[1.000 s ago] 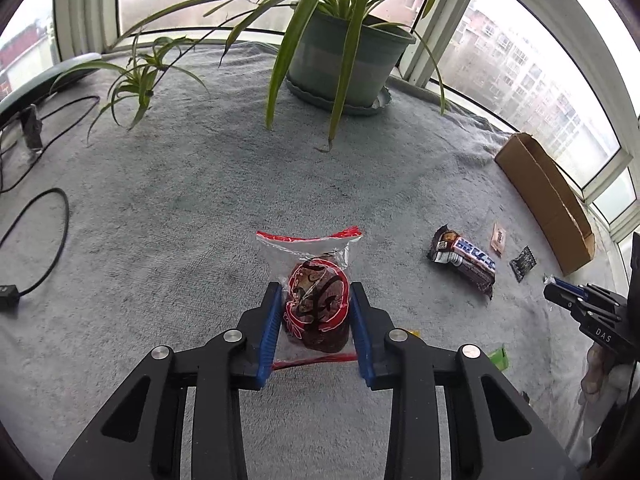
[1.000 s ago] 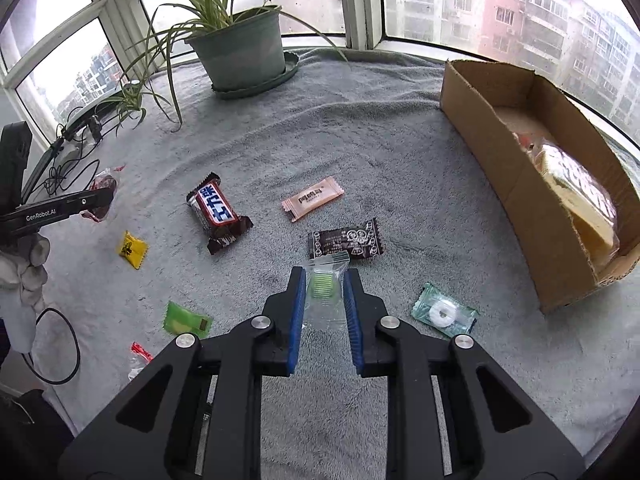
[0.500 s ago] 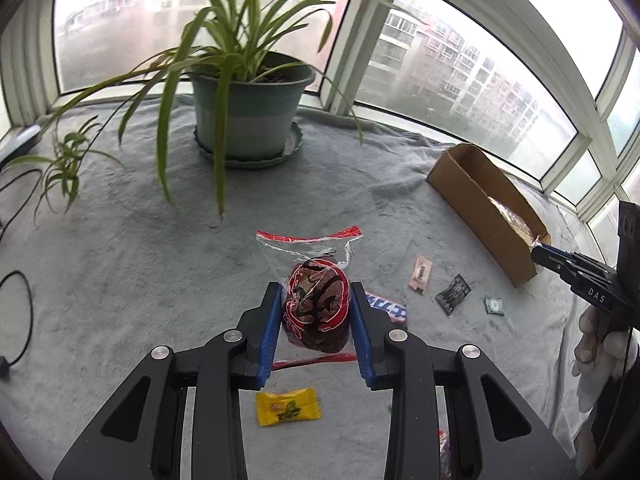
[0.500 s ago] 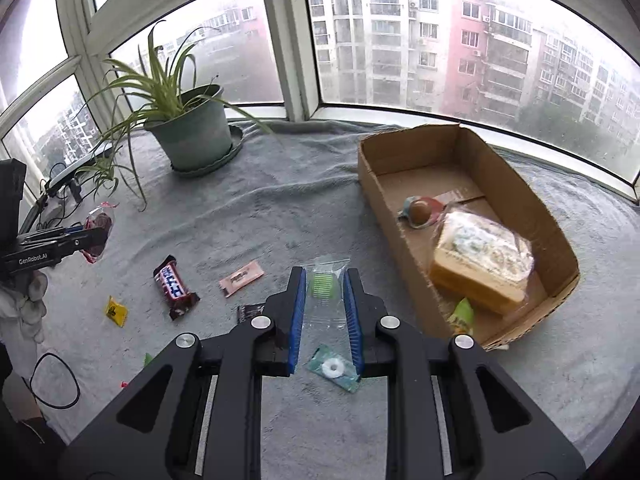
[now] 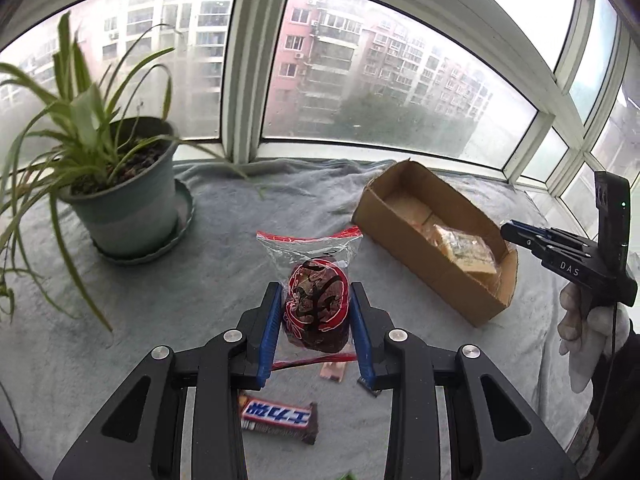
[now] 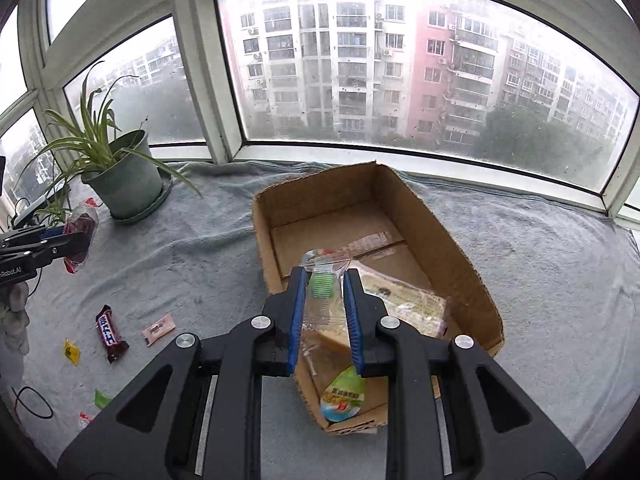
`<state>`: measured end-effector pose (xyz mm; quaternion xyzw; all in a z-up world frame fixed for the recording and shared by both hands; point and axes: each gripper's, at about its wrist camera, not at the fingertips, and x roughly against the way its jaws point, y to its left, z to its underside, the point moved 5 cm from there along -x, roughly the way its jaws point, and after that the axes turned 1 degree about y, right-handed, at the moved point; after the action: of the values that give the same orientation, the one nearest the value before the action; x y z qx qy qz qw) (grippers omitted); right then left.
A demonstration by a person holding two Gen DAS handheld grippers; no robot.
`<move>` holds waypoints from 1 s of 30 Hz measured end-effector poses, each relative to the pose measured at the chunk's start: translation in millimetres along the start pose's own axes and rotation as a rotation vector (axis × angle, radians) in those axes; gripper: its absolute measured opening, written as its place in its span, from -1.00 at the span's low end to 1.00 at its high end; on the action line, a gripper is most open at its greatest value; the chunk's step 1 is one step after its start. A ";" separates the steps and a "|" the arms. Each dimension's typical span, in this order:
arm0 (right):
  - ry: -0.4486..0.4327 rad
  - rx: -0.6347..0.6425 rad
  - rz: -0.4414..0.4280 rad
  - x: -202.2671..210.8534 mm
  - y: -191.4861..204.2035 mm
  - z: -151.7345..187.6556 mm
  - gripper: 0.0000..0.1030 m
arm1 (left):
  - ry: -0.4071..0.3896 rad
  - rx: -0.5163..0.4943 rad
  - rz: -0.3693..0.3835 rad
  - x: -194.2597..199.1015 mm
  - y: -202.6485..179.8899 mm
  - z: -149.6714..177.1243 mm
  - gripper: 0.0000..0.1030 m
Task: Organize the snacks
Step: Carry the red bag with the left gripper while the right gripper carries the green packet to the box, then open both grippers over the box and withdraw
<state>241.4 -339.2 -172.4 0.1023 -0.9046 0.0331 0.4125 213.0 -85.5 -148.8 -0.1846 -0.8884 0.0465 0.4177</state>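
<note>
My left gripper (image 5: 315, 300) is shut on a clear bag with a red-and-dark snack (image 5: 316, 304) and holds it in the air over the grey cloth. My right gripper (image 6: 324, 284) is shut on a small clear packet with a green sweet (image 6: 321, 285), above the open cardboard box (image 6: 456, 256). The box holds a wrapped bread (image 6: 408, 304) and a green-topped packet (image 6: 344, 396). The box also shows in the left wrist view (image 5: 404, 236), ahead and right of the left gripper. The right gripper shows in the left wrist view (image 5: 520, 236).
A potted plant (image 5: 120, 200) stands at the back left. On the cloth lie a Snickers bar (image 5: 278, 418), a pink packet (image 6: 159, 328), a yellow sweet (image 6: 72, 351) and a green packet (image 6: 102, 398). Windows close off the far side.
Both grippers have risen and swung right toward the box with their packets. The right gripper went from above the cloth to above the box.
</note>
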 end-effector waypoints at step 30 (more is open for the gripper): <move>0.058 0.003 0.113 -52.7 -47.1 20.1 0.60 | 0.050 -0.140 0.161 -128.9 -118.6 -76.8 0.04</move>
<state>270.2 -379.8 -226.4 0.0506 -0.8965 0.0606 0.4359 312.1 -248.3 -164.5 -0.2852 -0.8612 0.0129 0.4205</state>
